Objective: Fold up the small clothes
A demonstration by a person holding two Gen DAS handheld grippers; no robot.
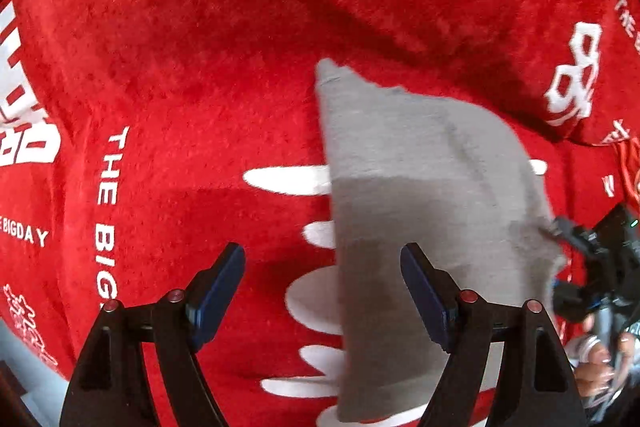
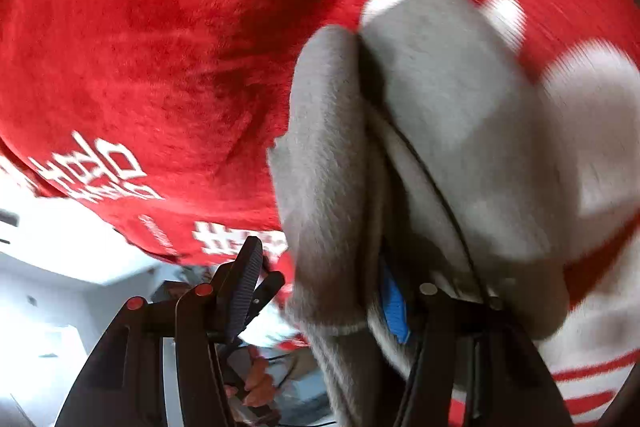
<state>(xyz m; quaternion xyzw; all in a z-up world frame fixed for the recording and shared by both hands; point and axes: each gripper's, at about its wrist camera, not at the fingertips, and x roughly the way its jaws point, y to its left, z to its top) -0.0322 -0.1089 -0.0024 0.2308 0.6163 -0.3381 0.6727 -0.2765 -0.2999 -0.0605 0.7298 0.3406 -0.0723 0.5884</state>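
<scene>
A small grey garment [image 1: 420, 211] lies on a red plush blanket [image 1: 192, 75] with white lettering. My left gripper [image 1: 322, 291] is open and hovers above the garment's left edge, holding nothing. In the right wrist view the grey garment [image 2: 452, 99] is bunched and draped over my right gripper [image 2: 316, 291]. Its left finger [image 2: 244, 287] stands bare, and the cloth hides the right finger except for a blue pad [image 2: 394, 307]. The jaws stand wide apart. The right gripper also shows at the garment's right edge in the left wrist view [image 1: 588, 267].
The red blanket [image 2: 152, 67] fills both views. A bright white room and floor [image 2: 60, 267] show past the blanket's edge in the right wrist view. A hand [image 1: 596, 367] holds the right gripper's handle.
</scene>
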